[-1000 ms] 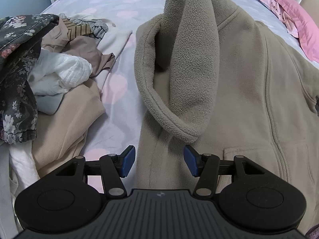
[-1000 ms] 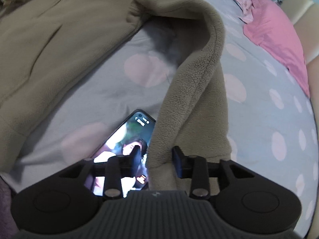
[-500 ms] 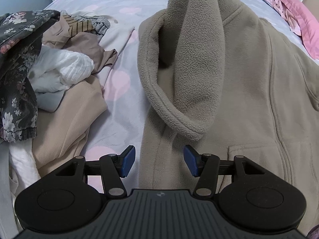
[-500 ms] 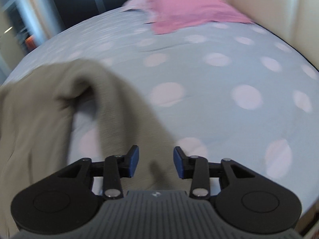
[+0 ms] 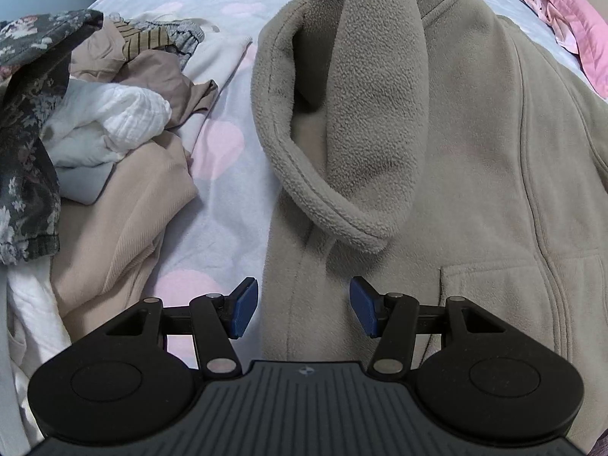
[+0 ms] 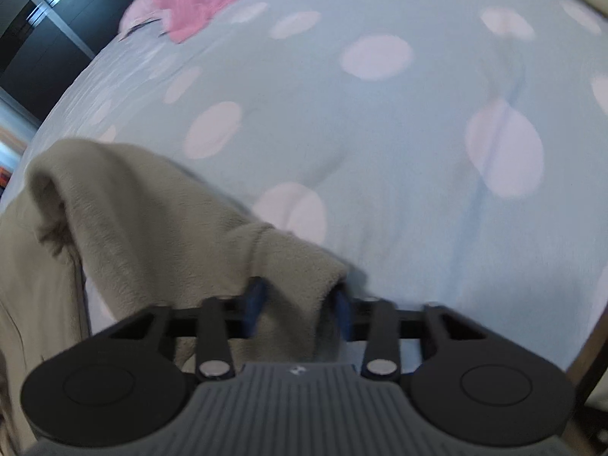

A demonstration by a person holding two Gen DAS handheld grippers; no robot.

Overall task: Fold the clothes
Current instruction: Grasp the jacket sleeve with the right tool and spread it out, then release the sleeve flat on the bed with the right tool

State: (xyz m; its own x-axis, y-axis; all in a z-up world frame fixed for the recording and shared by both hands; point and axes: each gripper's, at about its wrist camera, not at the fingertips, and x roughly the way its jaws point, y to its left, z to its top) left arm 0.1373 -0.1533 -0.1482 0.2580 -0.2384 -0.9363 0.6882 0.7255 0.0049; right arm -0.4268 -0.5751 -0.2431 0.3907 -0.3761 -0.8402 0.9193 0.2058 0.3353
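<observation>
Spread flat over the dotted bed sheet [image 5: 228, 174]: a beige fleece jacket [image 5: 475, 174], zip running down its front, one sleeve [image 5: 364, 121] folded across the chest with the cuff lying close ahead of the left gripper [image 5: 304, 306]. Jaws of that gripper spread wide, blue pads clear of the fabric, hovering over the jacket's lower hem. Heaped toward the bed's left edge: a pile of unfolded clothes [image 5: 87, 140], floral, white, tan and striped pieces tangled together. Toward the far right corner, a pink pillow [image 5: 570, 22]. Right gripper [image 6: 296, 307] with the other sleeve [image 6: 171, 228] between its pads, cuff end draped over them; clenched or not, cannot tell through the blur.
</observation>
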